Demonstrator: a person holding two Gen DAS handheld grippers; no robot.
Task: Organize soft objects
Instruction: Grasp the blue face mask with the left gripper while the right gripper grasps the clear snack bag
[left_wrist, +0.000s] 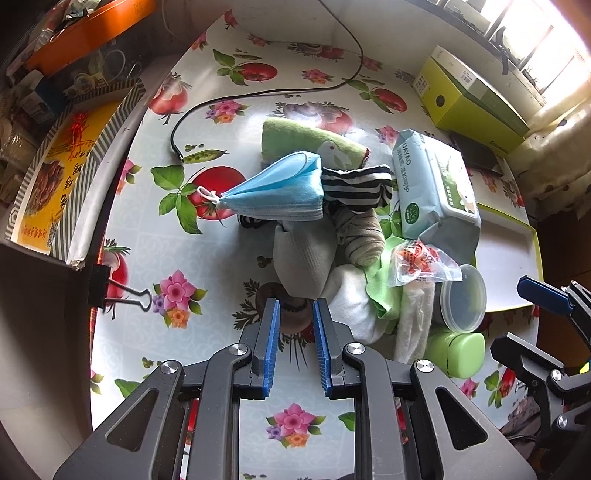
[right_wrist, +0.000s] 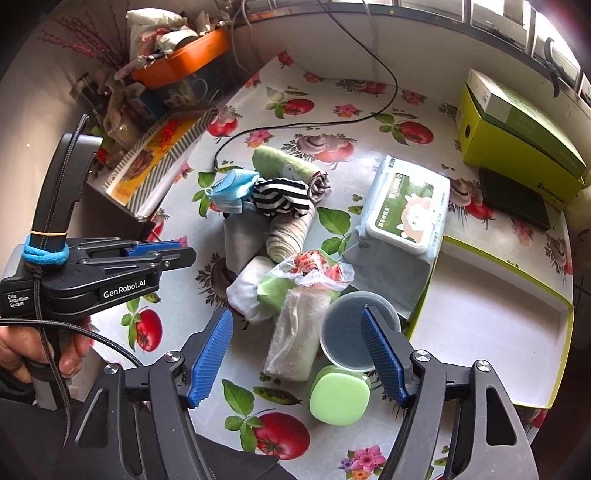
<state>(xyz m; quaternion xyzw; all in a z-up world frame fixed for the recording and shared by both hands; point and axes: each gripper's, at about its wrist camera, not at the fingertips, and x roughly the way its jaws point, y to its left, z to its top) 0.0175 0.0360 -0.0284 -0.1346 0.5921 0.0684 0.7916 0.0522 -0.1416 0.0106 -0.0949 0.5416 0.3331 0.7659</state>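
Right gripper low over table, jaws wide apart, nothing between. Left gripper jaws slightly apart, empty, near white cloth. Soft pile mid-table: towel roll, striped sock, blue mask, green towel farthest. Wipes pack beside pile.

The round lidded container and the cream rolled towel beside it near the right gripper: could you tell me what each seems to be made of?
The round lidded container looks like thin translucent plastic: its rim is cloudy and glossy, and a dark inside shows through the lid. The cream rolled towel looks like fluffy cotton or microfibre terry, judging by its fuzzy, matte nap and frayed-looking edges; the exact fibre cannot be told.
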